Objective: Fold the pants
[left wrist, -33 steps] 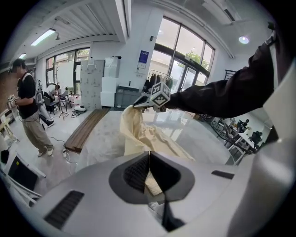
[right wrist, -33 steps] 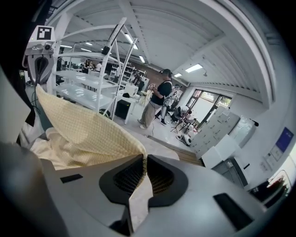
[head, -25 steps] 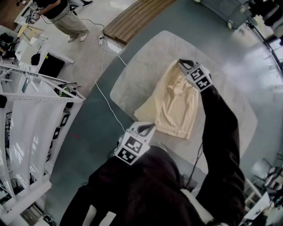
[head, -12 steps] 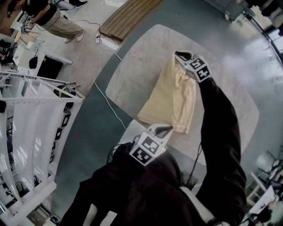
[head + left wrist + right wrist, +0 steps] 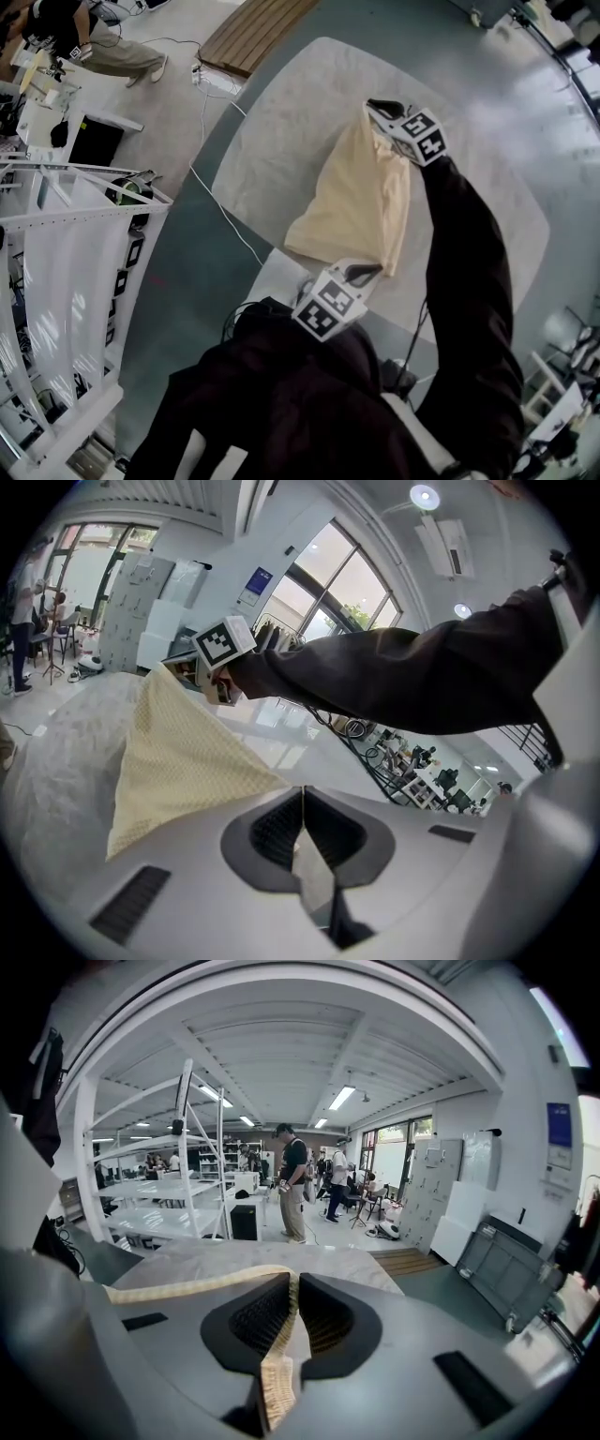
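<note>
Cream pants [image 5: 361,202] lie lengthwise on the white marbled table [image 5: 281,141], partly lifted between both grippers. My right gripper [image 5: 380,108] is at the far end of the cloth, shut on its edge; in the right gripper view a cream strip [image 5: 278,1372] runs between its closed jaws [image 5: 292,1288]. At the near right corner of the pants, my left gripper [image 5: 367,272] has its jaws together. The left gripper view shows the pants [image 5: 178,761] stretched taut from the right gripper [image 5: 176,667] down to my left gripper [image 5: 302,803], one loose corner hanging at the left.
A white shelving rack [image 5: 66,244] stands left of the table, with a cable [image 5: 211,178] on the floor between them. A wooden panel [image 5: 253,33] lies beyond the table's far corner. People stand by shelves [image 5: 292,1185] in the right gripper view.
My left gripper has moved right along the near edge, from the left corner of the pants to the right corner, and the cloth looks narrower and smoother. The right gripper has hardly shifted.
</note>
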Demonstrator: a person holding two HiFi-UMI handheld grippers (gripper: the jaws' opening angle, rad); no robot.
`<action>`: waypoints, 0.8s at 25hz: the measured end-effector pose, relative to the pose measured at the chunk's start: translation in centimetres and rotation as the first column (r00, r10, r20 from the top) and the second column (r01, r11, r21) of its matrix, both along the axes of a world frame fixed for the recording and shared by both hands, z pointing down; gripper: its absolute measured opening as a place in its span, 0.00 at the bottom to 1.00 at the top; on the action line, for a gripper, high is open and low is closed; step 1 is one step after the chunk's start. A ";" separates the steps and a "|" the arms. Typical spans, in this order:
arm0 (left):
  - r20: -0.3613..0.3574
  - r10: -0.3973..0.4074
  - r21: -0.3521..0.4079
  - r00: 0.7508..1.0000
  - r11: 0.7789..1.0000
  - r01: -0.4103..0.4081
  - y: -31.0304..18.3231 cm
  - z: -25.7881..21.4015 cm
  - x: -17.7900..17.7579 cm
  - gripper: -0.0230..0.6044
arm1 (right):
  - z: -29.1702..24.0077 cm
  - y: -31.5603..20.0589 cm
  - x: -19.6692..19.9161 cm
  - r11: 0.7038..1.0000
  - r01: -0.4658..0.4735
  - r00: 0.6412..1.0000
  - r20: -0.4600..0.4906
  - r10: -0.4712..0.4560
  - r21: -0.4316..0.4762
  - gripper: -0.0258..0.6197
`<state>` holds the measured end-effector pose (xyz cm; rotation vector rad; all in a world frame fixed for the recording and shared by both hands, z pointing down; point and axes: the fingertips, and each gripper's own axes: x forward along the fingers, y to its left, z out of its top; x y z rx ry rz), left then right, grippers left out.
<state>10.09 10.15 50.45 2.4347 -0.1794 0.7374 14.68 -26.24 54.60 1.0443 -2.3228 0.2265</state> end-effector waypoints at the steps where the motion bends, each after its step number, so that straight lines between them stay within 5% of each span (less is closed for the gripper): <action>1: -0.008 0.003 -0.013 1.000 1.000 -0.003 0.1 0.4 0.5 0.05 | 0.4 0.1 0.3 1.000 0.000 1.000 -0.003 0.000 -0.001 0.08; 20: -0.018 0.109 -0.148 0.994 0.983 -0.110 4.0 4.3 4.5 0.05 | 3.3 4.4 4.8 0.999 -0.011 0.999 -0.051 0.009 -0.030 0.08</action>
